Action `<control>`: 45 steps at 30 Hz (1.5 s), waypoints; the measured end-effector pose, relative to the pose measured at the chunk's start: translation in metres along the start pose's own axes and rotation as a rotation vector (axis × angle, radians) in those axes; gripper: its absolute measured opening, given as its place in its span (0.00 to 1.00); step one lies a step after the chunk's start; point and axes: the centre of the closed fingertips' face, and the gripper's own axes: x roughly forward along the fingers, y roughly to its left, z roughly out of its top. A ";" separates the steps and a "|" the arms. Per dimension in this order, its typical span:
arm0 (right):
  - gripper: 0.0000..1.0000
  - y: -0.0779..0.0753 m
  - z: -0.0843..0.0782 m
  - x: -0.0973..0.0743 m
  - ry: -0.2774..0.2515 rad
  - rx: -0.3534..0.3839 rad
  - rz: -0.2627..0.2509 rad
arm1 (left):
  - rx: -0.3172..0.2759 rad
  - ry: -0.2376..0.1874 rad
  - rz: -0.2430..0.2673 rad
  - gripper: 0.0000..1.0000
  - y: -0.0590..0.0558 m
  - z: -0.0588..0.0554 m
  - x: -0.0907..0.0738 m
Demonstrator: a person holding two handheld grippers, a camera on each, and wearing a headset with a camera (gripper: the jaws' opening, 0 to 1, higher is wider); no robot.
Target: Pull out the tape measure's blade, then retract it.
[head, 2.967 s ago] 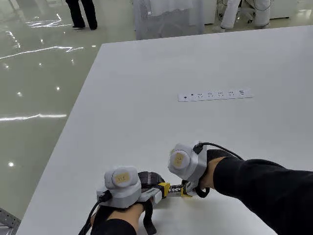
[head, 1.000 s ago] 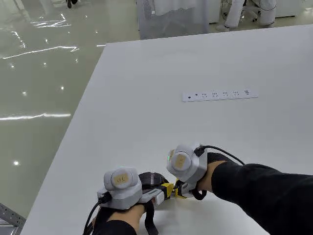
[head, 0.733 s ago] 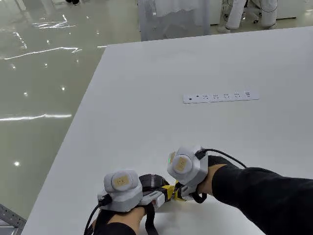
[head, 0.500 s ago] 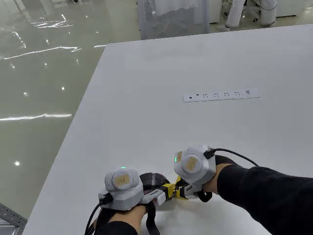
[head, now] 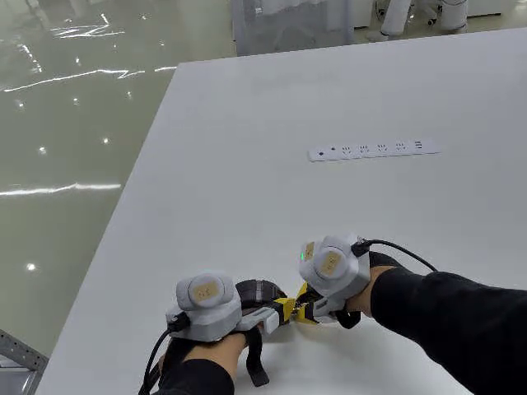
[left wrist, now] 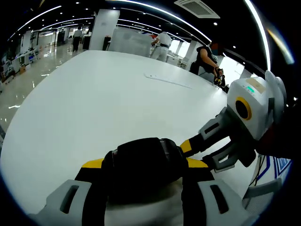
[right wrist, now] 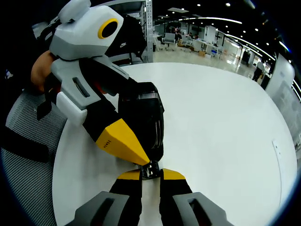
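A black tape measure [head: 258, 292] rests low over the white table [head: 247, 164], near its front edge. My left gripper [head: 275, 309] is shut on the case; in the left gripper view the black tape measure [left wrist: 141, 176] sits between the yellow-tipped fingers [left wrist: 92, 164]. My right gripper [head: 302, 312] meets it from the right, and its jaws are shut on the blade's end hook [right wrist: 150, 168] right at the mouth of the tape measure [right wrist: 146, 115]. Very little blade shows between hook and case. The right gripper [left wrist: 209, 146] also enters the left gripper view from the right.
A white power strip [head: 375, 150] lies flat further back on the table, right of centre. The table's left edge [head: 123, 214] drops to a glossy floor. People stand beyond the far end in the left gripper view. A mesh chair [right wrist: 23, 136] is behind the left hand.
My right gripper has shifted a little to the right and tilted, still at the blade's tip. The left gripper and the case have hardly moved. The head camera has drifted.
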 end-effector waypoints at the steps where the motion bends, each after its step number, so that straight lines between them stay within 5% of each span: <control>1: 0.09 -0.001 0.000 0.001 0.001 0.008 0.001 | 0.000 -0.001 0.000 0.60 0.000 0.000 0.000; 18: 0.09 0.000 0.002 0.002 -0.014 0.012 -0.005 | -0.006 -0.009 -0.009 0.60 0.001 0.001 0.000; 30: 0.15 -0.003 0.001 0.000 -0.060 0.034 -0.131 | 0.005 -0.039 -0.022 0.61 0.000 0.000 0.001; 34: 0.17 -0.003 -0.005 -0.011 -0.082 0.060 -0.148 | 0.005 0.009 -0.051 0.62 0.000 0.000 0.001; 35: 0.18 -0.003 -0.008 -0.014 -0.083 0.076 -0.150 | 0.016 0.016 -0.055 0.62 0.000 0.000 0.001; 39: 0.20 -0.001 -0.024 -0.035 -0.108 0.123 -0.179 | 0.219 -0.013 -0.078 0.61 -0.004 0.009 -0.004; 45: 0.23 0.014 -0.058 -0.065 -0.129 0.182 -0.215 | 0.281 0.021 -0.101 0.69 0.008 -0.005 -0.016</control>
